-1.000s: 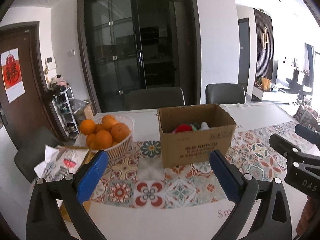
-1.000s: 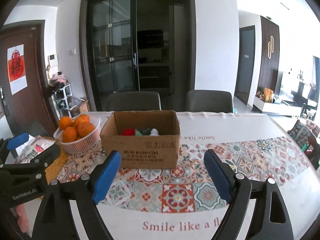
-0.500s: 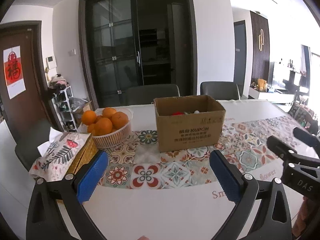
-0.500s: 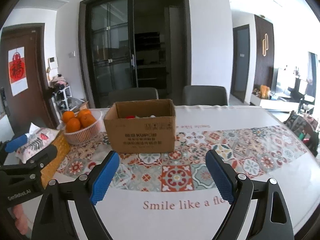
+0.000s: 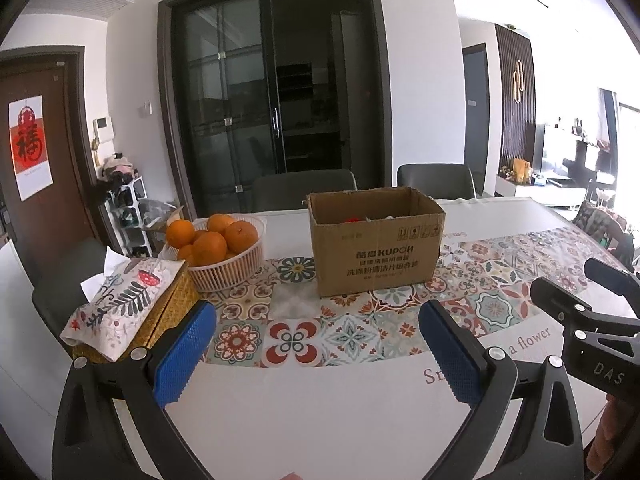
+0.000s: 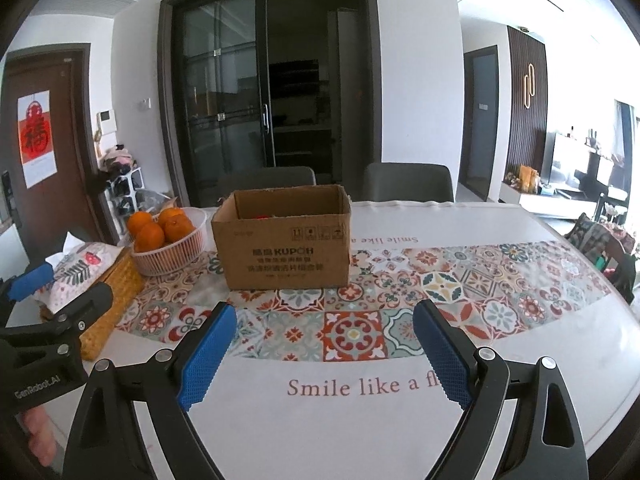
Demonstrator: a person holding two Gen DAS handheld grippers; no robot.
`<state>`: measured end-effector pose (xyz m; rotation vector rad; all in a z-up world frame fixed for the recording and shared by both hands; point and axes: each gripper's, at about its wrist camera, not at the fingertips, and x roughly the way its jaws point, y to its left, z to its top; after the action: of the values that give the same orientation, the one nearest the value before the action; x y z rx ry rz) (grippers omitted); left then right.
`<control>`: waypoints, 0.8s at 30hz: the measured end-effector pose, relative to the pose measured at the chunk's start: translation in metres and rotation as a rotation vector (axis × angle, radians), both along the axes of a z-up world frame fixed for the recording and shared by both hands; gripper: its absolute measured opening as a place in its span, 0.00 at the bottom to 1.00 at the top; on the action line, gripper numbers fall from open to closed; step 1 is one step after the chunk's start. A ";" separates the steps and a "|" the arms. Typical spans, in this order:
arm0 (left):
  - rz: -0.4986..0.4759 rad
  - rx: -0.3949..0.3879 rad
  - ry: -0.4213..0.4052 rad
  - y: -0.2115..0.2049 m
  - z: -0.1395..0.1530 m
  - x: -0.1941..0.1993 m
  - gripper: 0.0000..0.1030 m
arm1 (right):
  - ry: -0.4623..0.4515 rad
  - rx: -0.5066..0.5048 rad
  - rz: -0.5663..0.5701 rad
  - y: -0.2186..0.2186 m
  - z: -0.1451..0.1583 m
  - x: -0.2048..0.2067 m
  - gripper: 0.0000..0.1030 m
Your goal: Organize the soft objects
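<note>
Both grippers hang over the near, bare part of the desk (image 6: 360, 420) with nothing between their blue pads: the left gripper (image 5: 316, 354) stands wide apart, and so does the right gripper (image 6: 326, 354). The cardboard box (image 5: 376, 246) sits in the middle of the frame on the patterned runner, and the soft objects (image 5: 354, 220) show only as a sliver of red and pale stuff over its front rim; what else lies inside I cannot tell. No soft thing lies loose on the desk, so the work looks finished or nearly so. To end it well, keep both grippers low and clear of the basket of oranges (image 5: 218, 240) and the tissue box (image 5: 128, 308) at left.

Against the earlier pictures, the box appears smaller and farther off, more white cloth shows below it, and less of its contents peeks over the rim.
</note>
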<state>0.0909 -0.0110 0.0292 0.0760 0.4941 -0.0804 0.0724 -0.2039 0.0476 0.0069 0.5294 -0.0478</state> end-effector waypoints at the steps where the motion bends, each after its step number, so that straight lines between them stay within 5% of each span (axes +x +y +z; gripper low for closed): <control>1: -0.002 -0.001 -0.001 0.000 0.000 -0.001 1.00 | 0.000 0.001 0.000 0.000 0.000 -0.001 0.88; 24: -0.006 0.020 -0.065 -0.004 0.018 -0.015 1.00 | -0.021 0.009 0.001 0.001 0.006 -0.010 0.88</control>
<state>0.0754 -0.0153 0.0474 0.0998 0.4301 -0.0784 0.0625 -0.2033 0.0534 0.0162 0.5087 -0.0445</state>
